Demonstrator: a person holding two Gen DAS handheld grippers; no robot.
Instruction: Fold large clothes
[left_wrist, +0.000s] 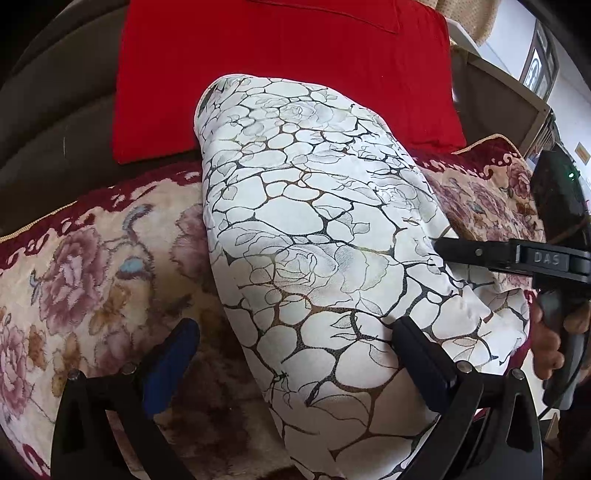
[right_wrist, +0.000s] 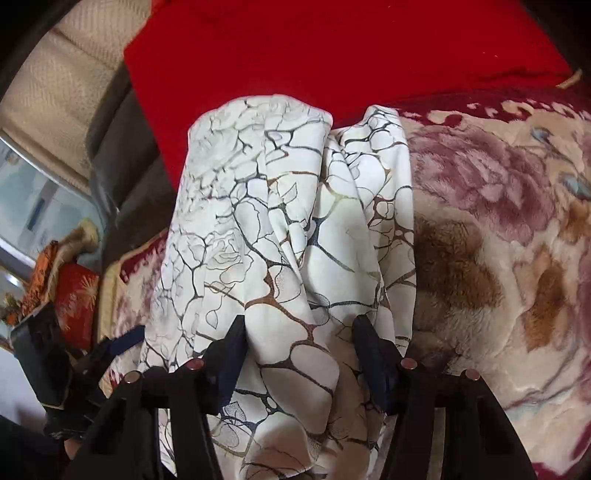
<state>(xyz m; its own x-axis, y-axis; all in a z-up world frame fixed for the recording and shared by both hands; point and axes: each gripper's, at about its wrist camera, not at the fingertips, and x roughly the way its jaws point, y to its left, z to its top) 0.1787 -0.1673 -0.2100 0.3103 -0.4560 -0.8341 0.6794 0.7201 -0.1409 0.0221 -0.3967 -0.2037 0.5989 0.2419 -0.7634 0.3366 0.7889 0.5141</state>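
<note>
- My left claw (left_wrist: 291, 350) stands spread wide, one finger (left_wrist: 173, 354) over the blanket (left_wrist: 85, 266), the other against the garment (left_wrist: 314, 229) near its right edge; nothing is pinched between them.
- My right claw (right_wrist: 299, 350) is also parted, with a thick fold of the garment (right_wrist: 280, 240) bunched between its fingers (right_wrist: 373, 354); I cannot tell whether they press the cloth.
- In the left view my right claw (left_wrist: 454, 253) reaches in from the right, its tip touching the garment's edge, my hand (left_wrist: 546, 343) gripping the handle below.
- The garment, white with dark crackle lines and rose outlines, lies folded in a long strip on the floral blanket covering the sofa seat, running from the claws back toward the cushion.
- Behind it a red cushion (left_wrist: 280, 74) leans against the dark sofa back (left_wrist: 55, 110); the garment's far end touches its lower edge.
- Farther left in the right view sits a red patterned pillow (right_wrist: 75, 306).
</note>
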